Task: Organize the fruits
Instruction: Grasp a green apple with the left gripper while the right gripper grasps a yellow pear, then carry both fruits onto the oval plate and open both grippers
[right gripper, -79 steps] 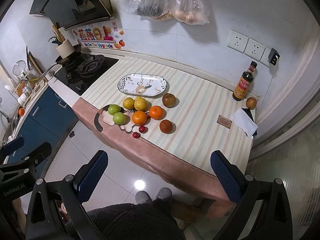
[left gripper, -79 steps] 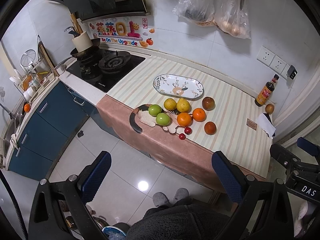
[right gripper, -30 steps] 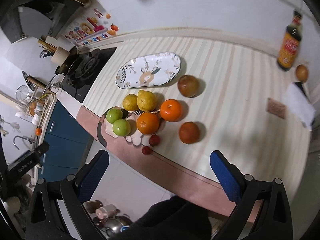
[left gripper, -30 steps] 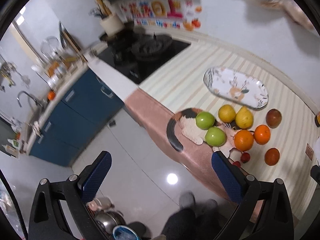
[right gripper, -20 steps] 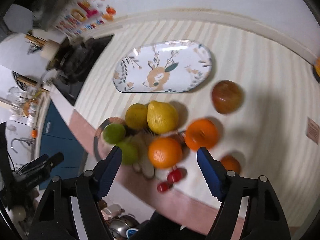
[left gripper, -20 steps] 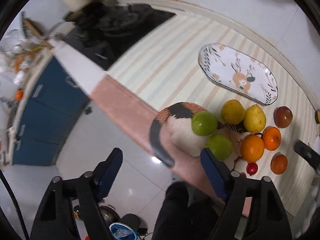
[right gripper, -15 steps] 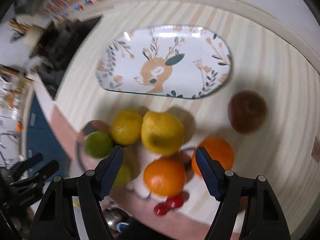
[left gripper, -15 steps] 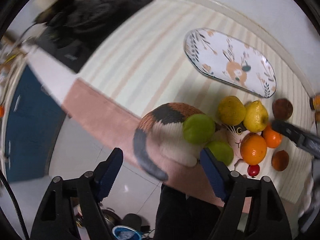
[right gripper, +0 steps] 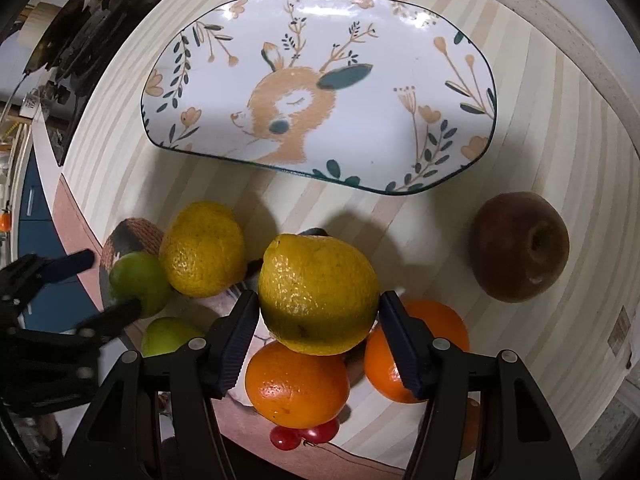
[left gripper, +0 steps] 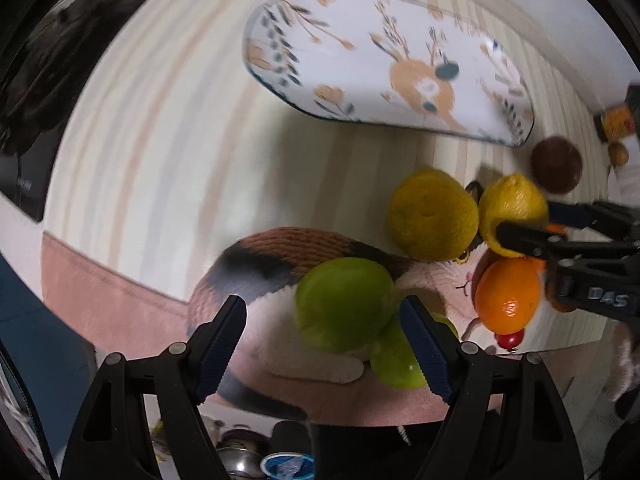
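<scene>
Both grippers have dropped from high above onto the fruit pile. My left gripper (left gripper: pixel 320 332) straddles the green apple (left gripper: pixel 344 304) on the cat-shaped mat (left gripper: pixel 280 256), jaws not yet pressing. My right gripper (right gripper: pixel 316 332) is closing around the yellow lemon (right gripper: pixel 318 294), pads just about touching. The deer plate (right gripper: pixel 320 92) sits bare behind: first picks are imminent.

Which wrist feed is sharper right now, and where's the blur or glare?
Right wrist view is sharper: the lemon is crisp, with ceiling glare along the plate's far edge. Left wrist view is motion-smeared, worst on the plate and green apple; both bend at the fisheye rim.
</scene>
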Action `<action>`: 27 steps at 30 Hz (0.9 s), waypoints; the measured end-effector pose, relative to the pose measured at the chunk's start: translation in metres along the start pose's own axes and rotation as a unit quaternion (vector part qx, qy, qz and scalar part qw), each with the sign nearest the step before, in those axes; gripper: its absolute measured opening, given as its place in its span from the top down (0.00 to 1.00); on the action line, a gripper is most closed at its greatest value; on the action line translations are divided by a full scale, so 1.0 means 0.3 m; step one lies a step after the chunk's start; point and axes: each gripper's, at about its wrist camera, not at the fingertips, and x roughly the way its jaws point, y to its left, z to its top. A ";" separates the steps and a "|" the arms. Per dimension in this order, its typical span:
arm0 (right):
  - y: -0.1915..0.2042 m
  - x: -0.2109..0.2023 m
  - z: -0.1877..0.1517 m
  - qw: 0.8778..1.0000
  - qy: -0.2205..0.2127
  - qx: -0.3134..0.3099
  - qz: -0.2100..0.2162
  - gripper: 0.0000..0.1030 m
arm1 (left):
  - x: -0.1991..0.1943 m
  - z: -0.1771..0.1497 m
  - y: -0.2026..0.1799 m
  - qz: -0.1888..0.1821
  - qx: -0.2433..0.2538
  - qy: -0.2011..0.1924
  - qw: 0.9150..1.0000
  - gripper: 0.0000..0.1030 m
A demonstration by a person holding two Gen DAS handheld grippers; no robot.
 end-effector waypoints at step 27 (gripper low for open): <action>-0.035 -0.209 0.025 0.995 -0.078 0.047 0.051 0.36 | -0.263 0.052 0.137 -0.045 -0.059 -0.094 0.993 0.45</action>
